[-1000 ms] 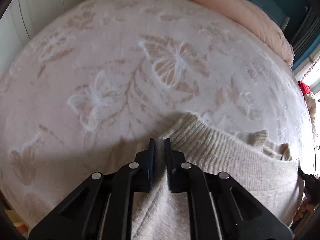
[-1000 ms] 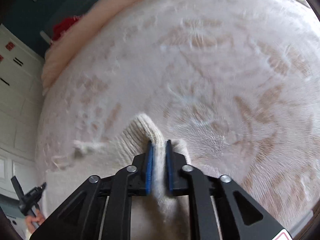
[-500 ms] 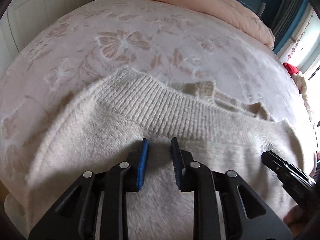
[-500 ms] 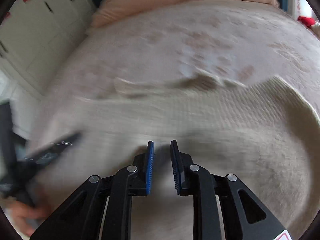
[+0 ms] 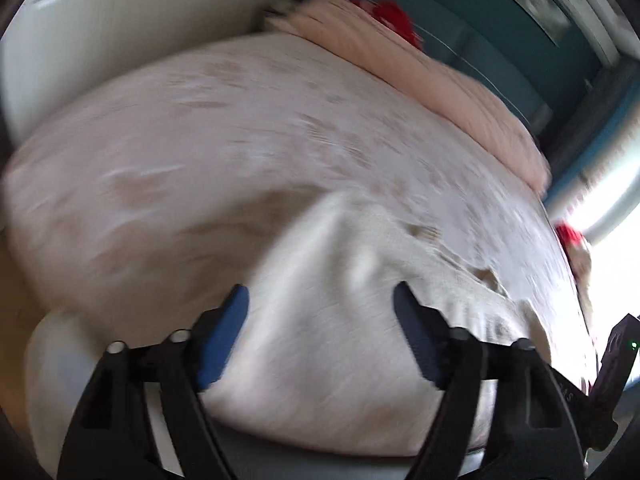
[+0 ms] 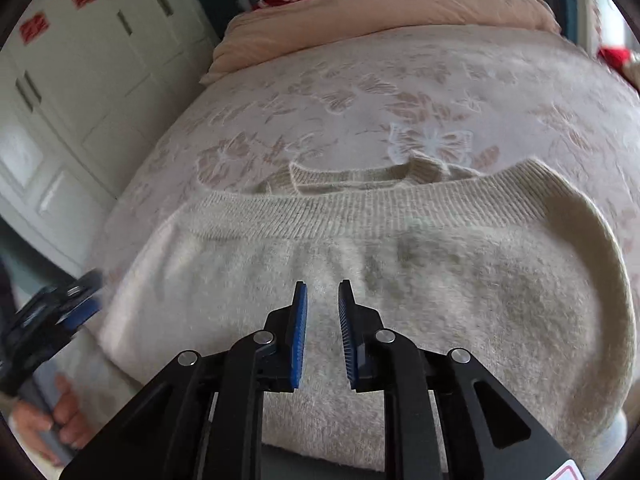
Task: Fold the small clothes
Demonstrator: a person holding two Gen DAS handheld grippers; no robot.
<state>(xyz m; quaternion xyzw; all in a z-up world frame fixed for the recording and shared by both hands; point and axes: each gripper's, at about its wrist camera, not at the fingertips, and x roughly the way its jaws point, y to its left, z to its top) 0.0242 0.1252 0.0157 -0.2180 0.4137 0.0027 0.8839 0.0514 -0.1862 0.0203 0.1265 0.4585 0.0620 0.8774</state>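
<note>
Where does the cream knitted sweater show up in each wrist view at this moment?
Left wrist: cream sweater, blurred, lower centre to right.
Right wrist: it fills the lower half, ribbed hem across the middle.
Shared landmark: the peach duvet at the far end of the bed.

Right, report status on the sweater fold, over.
Left gripper just sprang open, nothing pinched. Right gripper slightly open over the sweater, no grip. Sweater folded over on the bedspread. Nothing in the way.

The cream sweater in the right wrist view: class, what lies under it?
The sweater lies on a butterfly-patterned blanket. Beyond its ribbed hem another knitted layer peeks out. How far that layer reaches underneath is covered.
</note>
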